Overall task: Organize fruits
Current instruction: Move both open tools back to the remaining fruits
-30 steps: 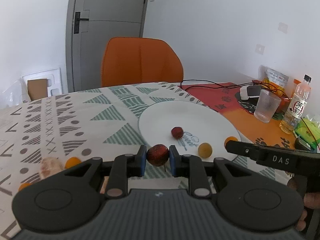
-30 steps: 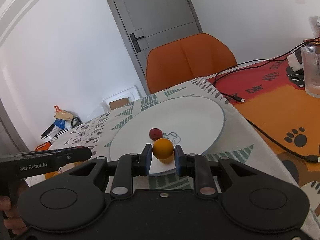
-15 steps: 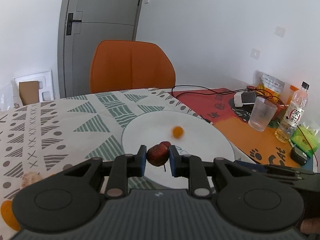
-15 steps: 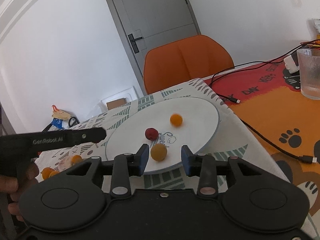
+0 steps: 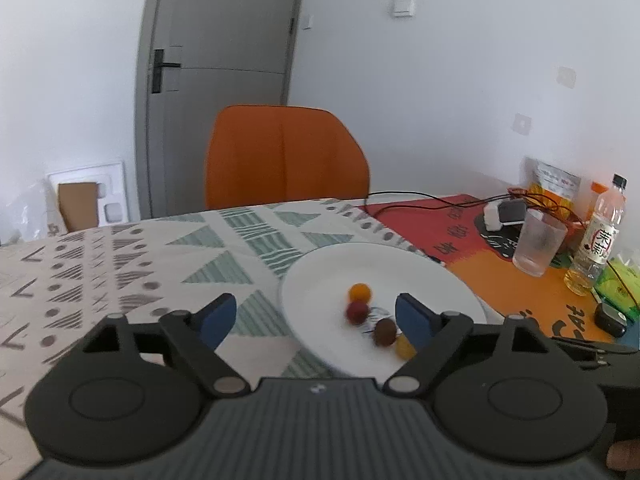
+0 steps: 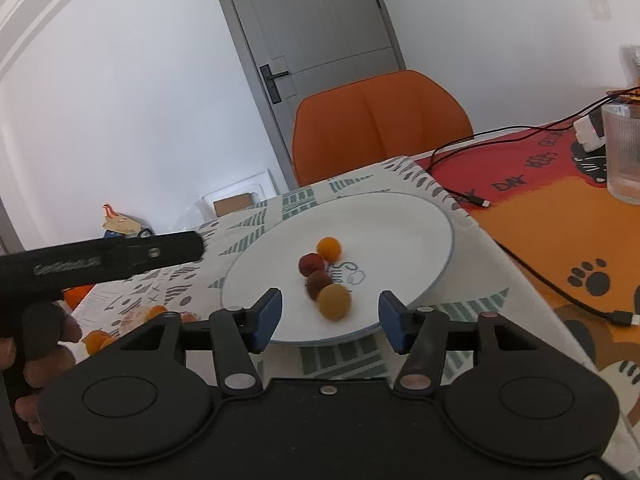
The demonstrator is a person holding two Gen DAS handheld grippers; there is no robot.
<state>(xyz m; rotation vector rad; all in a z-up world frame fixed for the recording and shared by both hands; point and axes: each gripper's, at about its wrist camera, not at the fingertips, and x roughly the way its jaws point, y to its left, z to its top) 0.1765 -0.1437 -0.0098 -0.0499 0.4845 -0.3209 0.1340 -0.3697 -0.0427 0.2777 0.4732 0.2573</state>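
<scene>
Plate [image 6: 408, 220]: white, round, shallow, glossy, thin blue rim line, faint print at centre; sits on the bench [image 5: 120, 264] over a patterned cloth.

Fruits on plate, four, in a close line near the centre:
- orange fruit [image 6: 328, 249], small, round, farthest.
- red fruit [image 6: 311, 264], round, dull skin, touching the orange one.
- dark fruit [image 6: 319, 283], brownish red, rough-looking.
- yellow fruit [image 6: 334, 301], round, matte, nearest, touching the dark one.

Loose fruits [image 6: 96, 340]: several small orange pieces on the cloth left of the plate, partly hidden behind a hand. Judged still to be moved.

Left gripper [image 5: 316, 320]: black plastic, blue pads. Jaws have just been opening, now wide and released, nothing between the pads; the dark fruit lies on the plate beyond them.

Right gripper [image 6: 330, 322]: same make. Jaws have just been opening, released; yellow fruit sits free beyond them.

Progress, judged: partway; four plated, the rest outstanding.
</scene>
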